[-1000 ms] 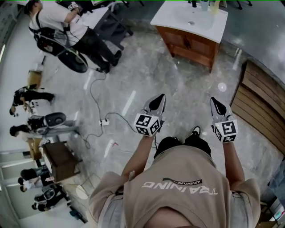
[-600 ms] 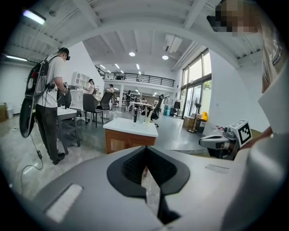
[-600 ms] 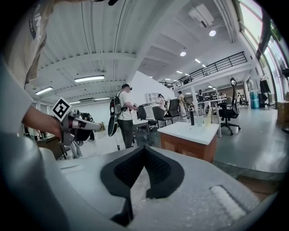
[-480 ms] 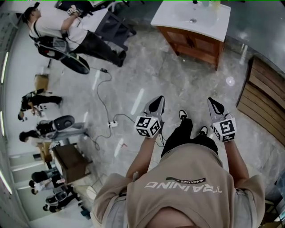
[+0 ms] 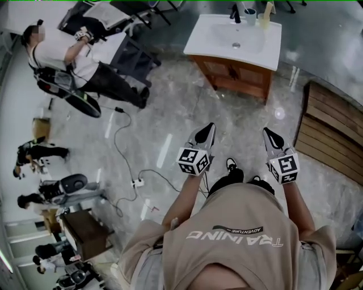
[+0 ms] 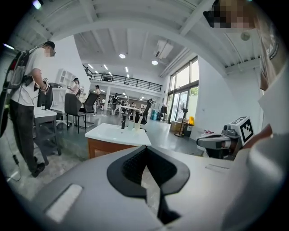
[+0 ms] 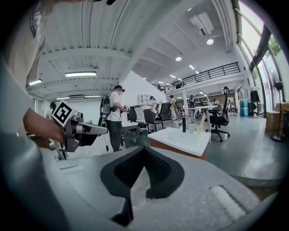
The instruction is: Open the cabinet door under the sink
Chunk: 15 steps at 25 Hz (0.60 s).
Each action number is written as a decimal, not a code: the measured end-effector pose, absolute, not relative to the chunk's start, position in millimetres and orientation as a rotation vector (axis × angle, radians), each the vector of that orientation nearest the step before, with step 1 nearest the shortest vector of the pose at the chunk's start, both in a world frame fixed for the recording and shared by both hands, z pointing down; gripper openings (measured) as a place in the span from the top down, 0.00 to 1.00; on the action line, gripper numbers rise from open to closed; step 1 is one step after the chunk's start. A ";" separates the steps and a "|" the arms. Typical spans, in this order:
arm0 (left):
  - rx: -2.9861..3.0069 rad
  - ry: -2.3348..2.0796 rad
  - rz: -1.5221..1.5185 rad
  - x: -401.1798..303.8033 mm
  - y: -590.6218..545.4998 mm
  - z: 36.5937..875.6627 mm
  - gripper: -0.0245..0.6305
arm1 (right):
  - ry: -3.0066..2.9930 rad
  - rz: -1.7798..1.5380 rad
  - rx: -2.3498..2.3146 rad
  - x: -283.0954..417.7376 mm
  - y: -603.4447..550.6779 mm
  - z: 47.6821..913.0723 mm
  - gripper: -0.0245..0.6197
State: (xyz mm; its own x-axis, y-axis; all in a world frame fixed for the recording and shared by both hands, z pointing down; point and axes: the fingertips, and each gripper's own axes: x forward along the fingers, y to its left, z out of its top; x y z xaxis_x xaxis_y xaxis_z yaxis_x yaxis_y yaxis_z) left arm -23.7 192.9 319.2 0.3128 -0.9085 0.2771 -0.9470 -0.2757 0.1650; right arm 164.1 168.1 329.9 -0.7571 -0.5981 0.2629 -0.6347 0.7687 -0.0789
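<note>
Left gripper [image 5: 210,127], right gripper [image 5: 266,132]: jaws together.

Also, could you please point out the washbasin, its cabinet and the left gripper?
washbasin [image 5: 218,35]: head view, white top.
cabinet [image 5: 228,71]: head view, wooden front.
left gripper [image 5: 210,128]: head view, closed tips.

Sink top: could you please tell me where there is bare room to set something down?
The front strip and left end of the sink top, around the basin, are bare. The back edge is crowded: faucet, cup and a yellowish item.
</note>
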 end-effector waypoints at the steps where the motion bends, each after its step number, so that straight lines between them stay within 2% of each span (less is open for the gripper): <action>1: 2.298 -1.663 0.180 -29.3 189.3 318.2 0.94 | -2.740 0.228 0.974 157.7 166.2 326.3 0.96; 15: 2.217 -1.686 0.205 -152.9 173.3 349.0 0.94 | -2.723 0.218 1.033 51.7 141.8 313.0 0.96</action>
